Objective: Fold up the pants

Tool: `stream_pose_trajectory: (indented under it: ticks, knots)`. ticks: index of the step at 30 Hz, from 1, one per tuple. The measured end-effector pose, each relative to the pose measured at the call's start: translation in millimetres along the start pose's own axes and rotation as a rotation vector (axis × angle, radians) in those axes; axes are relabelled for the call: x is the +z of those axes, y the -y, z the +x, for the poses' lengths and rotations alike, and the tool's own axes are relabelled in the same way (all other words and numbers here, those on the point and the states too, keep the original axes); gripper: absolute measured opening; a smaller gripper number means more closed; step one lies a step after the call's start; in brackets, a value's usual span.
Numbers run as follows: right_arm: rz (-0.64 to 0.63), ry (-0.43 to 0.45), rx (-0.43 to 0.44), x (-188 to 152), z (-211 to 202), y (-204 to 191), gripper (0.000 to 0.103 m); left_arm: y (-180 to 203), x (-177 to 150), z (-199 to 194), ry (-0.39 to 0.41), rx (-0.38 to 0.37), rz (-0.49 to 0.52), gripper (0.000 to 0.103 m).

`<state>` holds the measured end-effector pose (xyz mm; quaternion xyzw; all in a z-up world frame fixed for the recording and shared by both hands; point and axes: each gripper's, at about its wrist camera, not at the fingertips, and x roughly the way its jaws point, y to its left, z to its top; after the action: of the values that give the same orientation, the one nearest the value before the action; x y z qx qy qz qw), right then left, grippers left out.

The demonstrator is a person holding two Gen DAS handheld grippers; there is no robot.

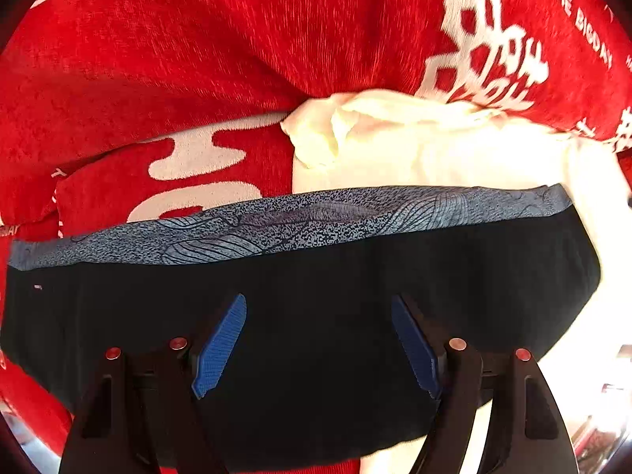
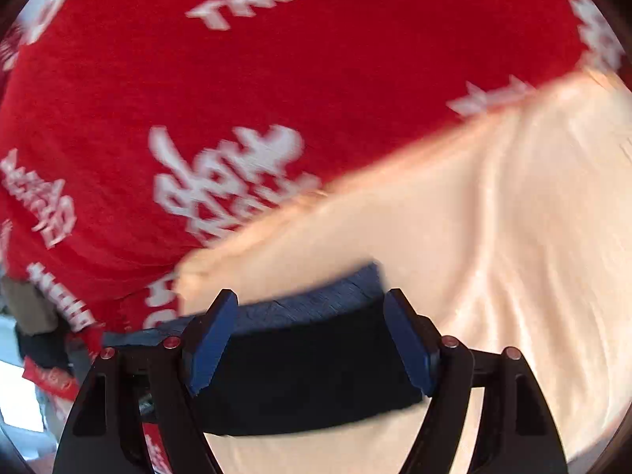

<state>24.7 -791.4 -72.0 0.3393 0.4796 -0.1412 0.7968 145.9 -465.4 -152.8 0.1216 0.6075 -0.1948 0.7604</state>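
The black fabric pants with a blue-grey patterned waistband [image 1: 300, 316] lie in a compact band on the red printed blanket [image 1: 158, 59], cream cloth [image 1: 434, 150] at 1 o'clock, both left gripper [image 1: 318, 339] and right gripper [image 2: 312, 339] spread, gripping nothing, folding judged nearly complete.

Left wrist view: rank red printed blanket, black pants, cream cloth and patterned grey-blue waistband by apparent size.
1. Red blanket with white lettering, fills most of the frame.
2. Black pants; close to the camera, so this rank is unsure.
3. Cream cloth, partly hidden by the pants.
4. Patterned grey-blue waistband, a narrow strip.
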Motion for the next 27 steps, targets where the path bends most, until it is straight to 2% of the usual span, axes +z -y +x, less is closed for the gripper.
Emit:
stream_pose_trajectory:
  ticks: [1, 3, 4, 5, 7, 8, 10, 11, 13, 15, 16, 18, 19, 21, 22, 24, 26, 27]
  knots:
    - [0.067, -0.014, -0.034, -13, 4, 20, 0.079, 1, 0, 3, -0.006, 0.009, -0.006, 0.077]
    - [0.181, -0.056, -0.047, -32, 16, 46, 0.071, -2, -3, 6, -0.019, 0.015, -0.027, 0.077]
    - [0.242, -0.087, -0.043, -42, 24, 61, 0.057, -3, -5, 9, -0.024, 0.018, -0.032, 0.077]
    - [0.314, -0.13, -0.031, -52, 36, 76, 0.037, -5, -8, 12, -0.036, 0.024, -0.036, 0.077]
    - [0.395, -0.183, -0.002, -63, 55, 91, 0.026, -6, -10, 21, -0.059, 0.053, -0.025, 0.077]
    - [0.393, -0.175, 0.015, -61, 55, 91, 0.023, -7, -12, 23, -0.063, 0.07, -0.02, 0.077]
    - [0.343, -0.109, 0.115, -47, 44, 80, 0.022, -10, -12, 24, -0.053, 0.09, -0.024, 0.077]
    - [0.307, -0.091, 0.117, -40, 40, 75, 0.022, -11, -11, 25, -0.053, 0.102, -0.028, 0.077]
    - [0.207, -0.125, -0.022, -28, 43, 67, 0.022, -15, -8, 24, -0.067, 0.12, -0.044, 0.077]
    - [0.179, -0.233, -0.076, -28, 54, 70, 0.022, -15, -3, 16, -0.066, 0.117, -0.057, 0.077]
    - [0.176, -0.253, -0.097, -31, 51, 71, 0.022, -14, 0, 11, -0.053, 0.113, -0.053, 0.077]
    - [0.128, -0.216, -0.154, -32, 39, 65, 0.023, -10, 7, -3, -0.01, 0.104, -0.036, 0.077]
    - [0.086, -0.161, -0.152, -30, 29, 56, 0.023, -8, 11, -8, 0.007, 0.098, -0.031, 0.077]
    - [0.042, -0.127, -0.077, -21, 27, 39, 0.023, -4, 19, -7, 0.008, 0.074, -0.041, 0.077]
    - [-0.003, -0.142, -0.012, -14, 35, 23, 0.023, 0, 26, -1, -0.004, 0.063, -0.047, 0.077]
    - [-0.065, -0.185, 0.027, -8, 58, 2, 0.023, 15, 31, 13, -0.019, 0.067, -0.05, 0.077]
    - [-0.117, -0.237, 0.017, -7, 93, -18, 0.023, 26, 38, 32, 0.001, 0.107, -0.028, 0.077]
    - [-0.141, -0.249, -0.02, -8, 106, -20, 0.023, 29, 42, 44, 0.029, 0.161, -0.009, 0.077]
